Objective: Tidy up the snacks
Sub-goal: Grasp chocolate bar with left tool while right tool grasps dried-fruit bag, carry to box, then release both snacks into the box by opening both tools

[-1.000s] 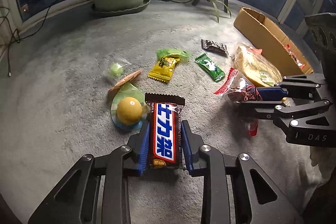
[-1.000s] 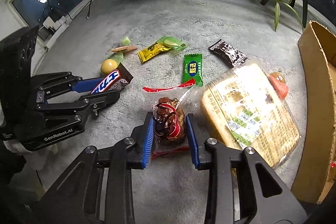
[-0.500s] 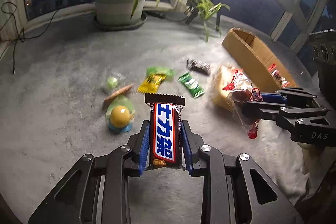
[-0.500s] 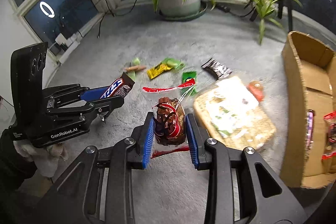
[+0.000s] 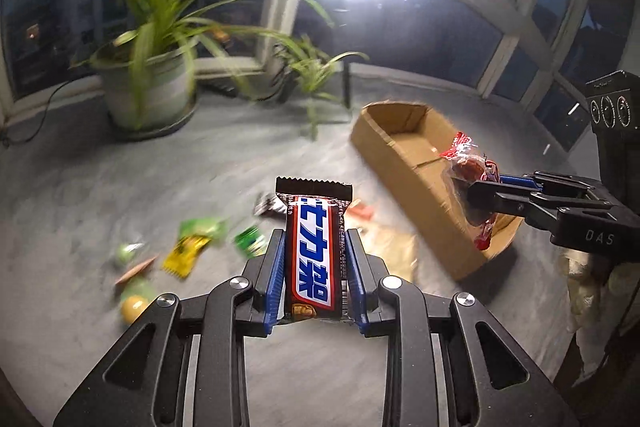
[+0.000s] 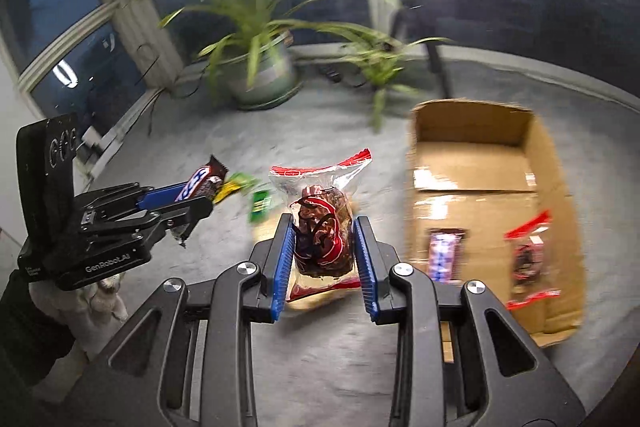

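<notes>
Chocolate bar (image 5: 315, 254) pinched upright between blue pads of left gripper (image 5: 315, 281), held above grey carpet (image 5: 80, 195). Clear bag of dark snacks (image 6: 323, 227) clamped in right gripper (image 6: 324, 267), also in air, just beside open cardboard box (image 6: 480, 163). Inside box: second bar (image 6: 442, 253), red-edged packet (image 6: 528, 259). Loose on carpet, blurred: yellow wrapper (image 5: 185, 255), green packets (image 5: 250, 239), round yellow sweet (image 5: 134, 305). Behind: potted plant (image 5: 150, 95).

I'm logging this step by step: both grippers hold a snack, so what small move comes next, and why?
Probably carry the right gripper over the cardboard box and release there: it is shut on the clear snack bag, lifted beside the open box, which already holds snacks.
</notes>
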